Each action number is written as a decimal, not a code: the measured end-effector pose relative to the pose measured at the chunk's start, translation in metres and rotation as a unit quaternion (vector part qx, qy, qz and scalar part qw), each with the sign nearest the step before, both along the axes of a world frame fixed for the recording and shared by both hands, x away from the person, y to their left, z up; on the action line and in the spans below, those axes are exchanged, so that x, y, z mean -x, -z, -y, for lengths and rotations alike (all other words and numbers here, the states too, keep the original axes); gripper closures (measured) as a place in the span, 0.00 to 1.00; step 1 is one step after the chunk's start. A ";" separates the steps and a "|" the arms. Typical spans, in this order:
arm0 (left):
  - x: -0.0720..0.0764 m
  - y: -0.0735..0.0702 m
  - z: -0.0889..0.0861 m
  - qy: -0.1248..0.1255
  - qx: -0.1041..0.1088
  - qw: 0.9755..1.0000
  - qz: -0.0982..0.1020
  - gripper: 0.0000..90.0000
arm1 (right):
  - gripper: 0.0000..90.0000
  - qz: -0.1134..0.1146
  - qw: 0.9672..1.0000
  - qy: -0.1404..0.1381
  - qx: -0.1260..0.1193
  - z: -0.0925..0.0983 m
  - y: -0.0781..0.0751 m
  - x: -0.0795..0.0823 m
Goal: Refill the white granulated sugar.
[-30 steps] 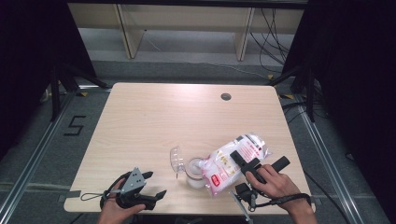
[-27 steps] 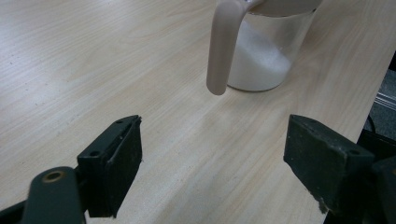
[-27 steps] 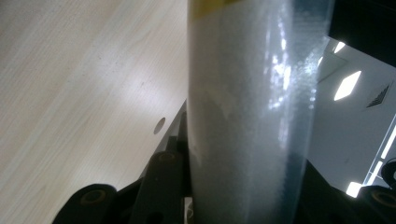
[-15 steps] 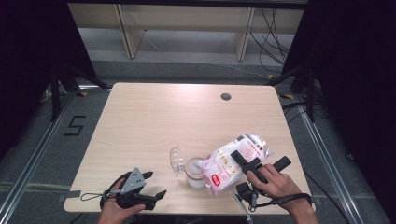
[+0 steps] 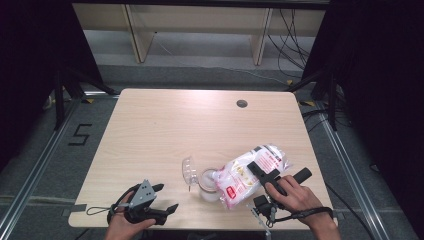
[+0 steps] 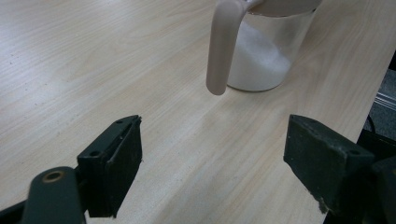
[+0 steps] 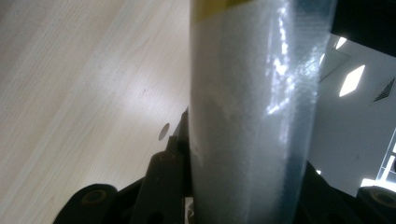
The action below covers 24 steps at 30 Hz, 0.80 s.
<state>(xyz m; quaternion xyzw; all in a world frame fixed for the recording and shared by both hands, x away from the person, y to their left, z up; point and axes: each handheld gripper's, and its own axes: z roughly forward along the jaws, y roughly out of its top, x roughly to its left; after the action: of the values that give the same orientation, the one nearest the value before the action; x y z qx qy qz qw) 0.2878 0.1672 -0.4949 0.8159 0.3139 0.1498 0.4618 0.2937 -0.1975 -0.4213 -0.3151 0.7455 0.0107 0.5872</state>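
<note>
Nothing much has changed over the last sec: compare the earlier high views w/ the current one and both your hands, the bag and the jar sit where they did, so you're mid-pour and holding steady, not starting or finishing. Going left to right: your left gripper (image 5: 162, 212) rests at the near-left edge of the table (image 5: 165, 130), jaws wide apart w/ nothing between them; its own camera looks across bare wood at the jar, so it's idle and not steadying anything. Next, a clear lid (image 5: 189, 171) lies on the wood just left of the glass jar (image 5: 208, 186), which stands upright near the front edge, open, w/ white powder piled in the bottom (image 6: 259, 56), well short of full. A pale handle or scoop (image 6: 223, 42) hangs down its side; can't tell which. Then the bag (image 5: 247, 175) of white stuff, tilted so its spout end points down at the jar mouth. Your right gripper (image 5: 265, 172) is clamped across the bag's middle, jaws pressing on both sides, as its own camera shows the plastic (image 7: 252, 116) squeezed between them. No move means, I'd judge, that flow is slow or stalled: you prob need more tilt or a small shake, keeping the spout over the mouth so powder doesn't spill onto the table.
</note>
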 end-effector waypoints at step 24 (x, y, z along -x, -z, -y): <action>0.000 0.000 0.000 0.000 0.001 1.000 0.001 0.21 | 0.83 -0.059 0.994 -0.001 -0.092 0.015 0.000 -0.006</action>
<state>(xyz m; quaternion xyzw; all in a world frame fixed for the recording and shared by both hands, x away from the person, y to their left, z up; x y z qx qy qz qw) 0.2878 0.1672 -0.4949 0.8155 0.3139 0.1502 0.4624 0.3001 -0.2120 -0.4215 -0.2594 0.7740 0.0989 0.5691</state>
